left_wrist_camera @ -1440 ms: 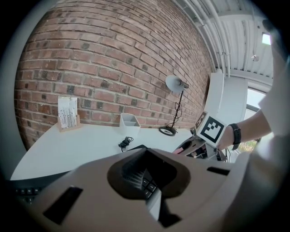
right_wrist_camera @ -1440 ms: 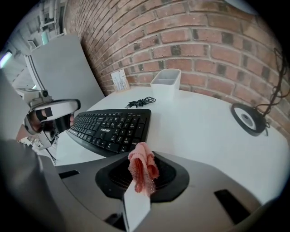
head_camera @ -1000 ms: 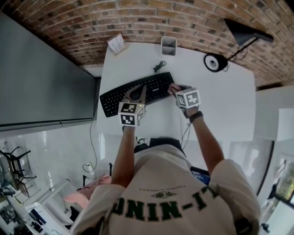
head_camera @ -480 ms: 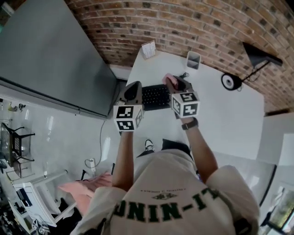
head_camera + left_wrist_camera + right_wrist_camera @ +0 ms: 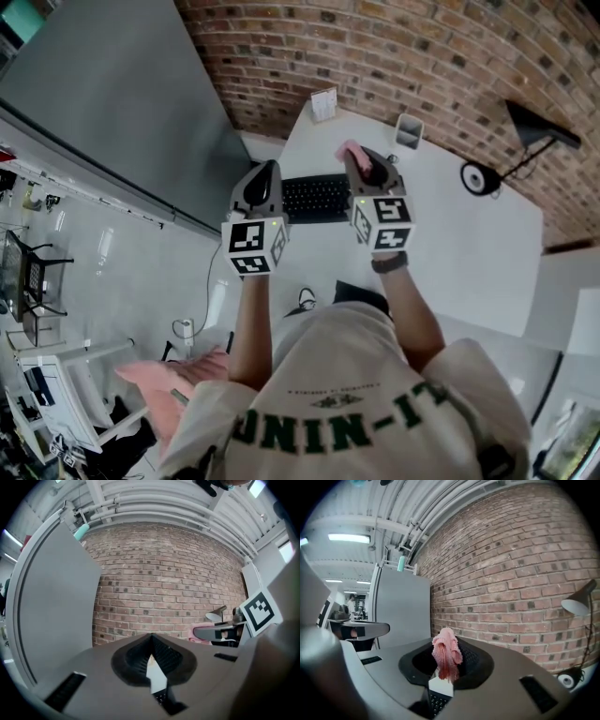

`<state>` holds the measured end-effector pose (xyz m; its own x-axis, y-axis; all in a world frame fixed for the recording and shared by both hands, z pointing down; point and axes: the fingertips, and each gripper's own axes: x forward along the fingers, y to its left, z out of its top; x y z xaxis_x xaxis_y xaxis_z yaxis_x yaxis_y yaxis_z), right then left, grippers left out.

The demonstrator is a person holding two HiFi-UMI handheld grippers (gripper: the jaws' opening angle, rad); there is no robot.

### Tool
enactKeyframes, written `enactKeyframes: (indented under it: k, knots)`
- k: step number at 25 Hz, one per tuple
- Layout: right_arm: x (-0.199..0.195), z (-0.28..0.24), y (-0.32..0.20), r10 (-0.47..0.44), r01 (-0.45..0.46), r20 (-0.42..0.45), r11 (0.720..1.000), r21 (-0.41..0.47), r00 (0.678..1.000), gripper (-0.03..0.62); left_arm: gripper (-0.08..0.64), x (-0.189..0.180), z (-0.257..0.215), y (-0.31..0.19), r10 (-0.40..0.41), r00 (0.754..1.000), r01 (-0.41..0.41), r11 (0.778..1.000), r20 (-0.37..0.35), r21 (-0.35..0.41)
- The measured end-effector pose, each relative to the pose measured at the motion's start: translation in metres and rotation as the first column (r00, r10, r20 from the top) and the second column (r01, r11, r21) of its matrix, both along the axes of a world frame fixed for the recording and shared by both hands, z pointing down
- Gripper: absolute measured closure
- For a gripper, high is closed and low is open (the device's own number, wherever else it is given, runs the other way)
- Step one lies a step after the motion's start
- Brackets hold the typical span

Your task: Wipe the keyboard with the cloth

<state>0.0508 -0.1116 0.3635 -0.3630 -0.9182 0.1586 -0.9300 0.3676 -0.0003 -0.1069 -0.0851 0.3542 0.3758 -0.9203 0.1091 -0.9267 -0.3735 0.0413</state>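
The right gripper [image 5: 447,643] is pinching the pink cloth [image 5: 446,659] between closed jaws; the knitted fabric is bunching above the tips and hanging in a short, limp fold below them, looking soft, ribbed and dry. The left gripper [image 5: 151,638] is keeping its jaws pressed together at the tips with nothing between them; only a sliver of the white table [image 5: 469,253] is showing through the gap lower down.

Both grippers are hovering in the air, pointing out towards the brick wall [image 5: 375,47] rather than down at the work; the cloth is touching no surface. The black keyboard [image 5: 314,197] is lying flat on the table beneath and between the two grippers, its key rows partly hidden by them in the head view, and a corner of it is peeking out under the right gripper's jaws.

The picking-up appears to be done, since the cloth is firmly in hand; the wiping itself is not going on at this moment, and nothing here is showing whether any keys are already clean. What seems to be remaining is lowering the cloth onto the keys and dragging it across the rows.
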Motion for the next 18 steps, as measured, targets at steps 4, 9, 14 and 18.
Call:
enactKeyframes:
  k: [4, 9, 14, 18]
  knots:
    - [0.003, -0.003, 0.004, 0.011, -0.012, 0.006, 1.0, 0.016, 1.0, 0.535, 0.56, 0.0, -0.002, 0.001, 0.001, 1.0, -0.001, 1.0, -0.003, 0.012]
    - [0.006, -0.01, 0.009, 0.008, -0.008, 0.01, 1.0, 0.027, 1.0, 0.535, 0.56, 0.003, -0.005, 0.002, 0.011, 1.0, -0.011, 1.0, 0.006, 0.015]
    - [0.014, -0.009, 0.018, 0.005, -0.005, 0.012, 1.0, 0.015, 1.0, 0.535, 0.56, 0.006, -0.009, 0.003, 0.029, 0.999, -0.029, 0.999, 0.013, 0.024]
    - [0.017, -0.007, 0.013, 0.003, -0.003, 0.013, 1.0, 0.003, 1.0, 0.535, 0.56, 0.002, -0.013, 0.0, 0.029, 1.0, -0.029, 0.999, 0.002, 0.034]
